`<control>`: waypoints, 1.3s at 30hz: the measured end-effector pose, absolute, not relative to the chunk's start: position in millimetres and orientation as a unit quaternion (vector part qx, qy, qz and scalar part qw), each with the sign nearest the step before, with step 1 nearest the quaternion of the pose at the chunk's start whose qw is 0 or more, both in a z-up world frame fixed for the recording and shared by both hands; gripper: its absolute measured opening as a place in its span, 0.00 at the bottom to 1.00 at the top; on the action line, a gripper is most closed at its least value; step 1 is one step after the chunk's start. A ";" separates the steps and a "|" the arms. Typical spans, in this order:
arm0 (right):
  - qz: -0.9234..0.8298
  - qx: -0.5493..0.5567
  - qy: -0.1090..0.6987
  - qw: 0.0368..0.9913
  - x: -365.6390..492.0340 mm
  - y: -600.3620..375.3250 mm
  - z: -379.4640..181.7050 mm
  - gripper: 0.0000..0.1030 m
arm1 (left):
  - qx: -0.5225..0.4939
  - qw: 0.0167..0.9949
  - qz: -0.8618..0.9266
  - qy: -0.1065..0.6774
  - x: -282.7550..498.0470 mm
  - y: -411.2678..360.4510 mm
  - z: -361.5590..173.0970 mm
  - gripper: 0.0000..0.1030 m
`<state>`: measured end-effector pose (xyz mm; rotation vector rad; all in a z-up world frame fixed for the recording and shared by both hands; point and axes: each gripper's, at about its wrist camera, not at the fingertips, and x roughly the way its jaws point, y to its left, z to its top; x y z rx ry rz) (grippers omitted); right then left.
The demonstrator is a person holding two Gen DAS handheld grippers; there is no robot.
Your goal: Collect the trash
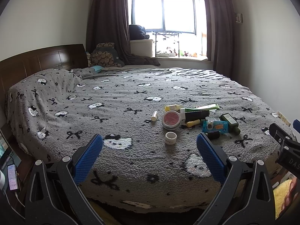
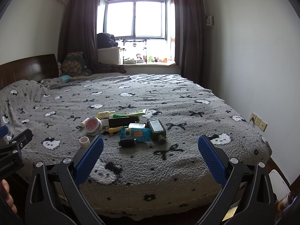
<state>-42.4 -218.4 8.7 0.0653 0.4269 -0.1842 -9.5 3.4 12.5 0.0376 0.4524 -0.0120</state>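
Both grippers are spread wide and holding nothing: the left gripper [image 1: 150, 155] and the right gripper [image 2: 151, 157] hover over the near edge of the bed [image 1: 131, 168], blue pads clear of the blanket and of any item.

Progress-wise I'd say basically nothing is collected yet. The whole trash pile [image 2: 127, 125] sits untouched ahead of the fingers: a round tin with a pink lid [image 1: 171, 120], a small white tape roll [image 1: 170, 138] closest to the left gripper, just past its fingertips, then a dark green bottle [image 2: 157, 130], a blue packet [image 2: 136, 134], a green tube [image 2: 129, 114], a couple of yellow bottles and a black spool [image 2: 128, 142] straight ahead of the right gripper. No bin or bag that I can make out, might be out of frame, so every piece is left to grab
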 end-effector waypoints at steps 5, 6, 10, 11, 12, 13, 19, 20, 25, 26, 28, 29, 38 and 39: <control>-0.092 0.033 0.211 0.973 -42.4 -218.4 8.3 0.98 | 0.020 0.974 -0.005 0.225 -9.3 3.2 12.0 0.92; -0.092 0.033 0.211 0.973 -42.4 -218.5 8.2 0.98 | 0.020 0.974 -0.005 0.226 -9.2 3.5 11.9 0.92; -0.091 0.033 0.212 0.973 -42.5 -217.9 8.2 0.98 | 0.020 0.974 -0.005 0.225 -9.3 3.3 11.7 0.92; -0.091 0.033 0.212 0.973 -42.5 -217.5 8.0 0.98 | 0.020 0.974 -0.005 0.225 -9.3 3.4 11.6 0.92; -0.090 0.034 0.212 0.973 -42.9 -216.6 7.9 0.98 | 0.020 0.974 -0.005 0.226 -9.1 3.1 11.7 0.92; -0.089 0.034 0.212 0.973 -43.1 -216.0 7.8 0.98 | 0.020 0.974 -0.005 0.226 -9.2 2.9 11.7 0.92; -0.085 0.036 0.214 0.973 -42.0 -217.5 5.6 0.98 | 0.020 0.974 -0.003 0.227 -7.7 3.3 9.5 0.92; -0.085 0.035 0.215 0.972 -41.4 -217.4 4.7 0.98 | 0.019 0.973 -0.003 0.228 -6.8 3.6 8.3 0.92; -0.082 0.033 0.221 0.971 -36.3 -220.2 -2.1 0.98 | 0.023 0.972 0.002 0.235 0.8 5.2 -1.1 0.92; -0.082 0.034 0.222 0.971 -34.4 -221.8 -4.1 0.98 | 0.024 0.971 0.003 0.237 2.9 5.9 -3.6 0.92; -0.081 0.035 0.227 0.970 -29.5 -224.1 -9.9 0.97 | 0.026 0.970 0.000 0.242 8.5 6.3 -9.8 0.92; -0.081 0.036 0.230 0.969 -26.6 -225.4 -13.5 0.98 | 0.028 0.969 -0.004 0.245 11.5 6.5 -13.5 0.92; -0.058 0.051 0.269 0.960 7.5 -234.6 -52.6 0.97 | 0.008 0.955 -0.026 0.295 49.6 13.0 -52.5 0.92; -0.054 0.051 0.274 0.959 12.5 -233.4 -57.6 0.97 | 0.007 0.952 -0.028 0.304 55.8 13.1 -57.5 0.92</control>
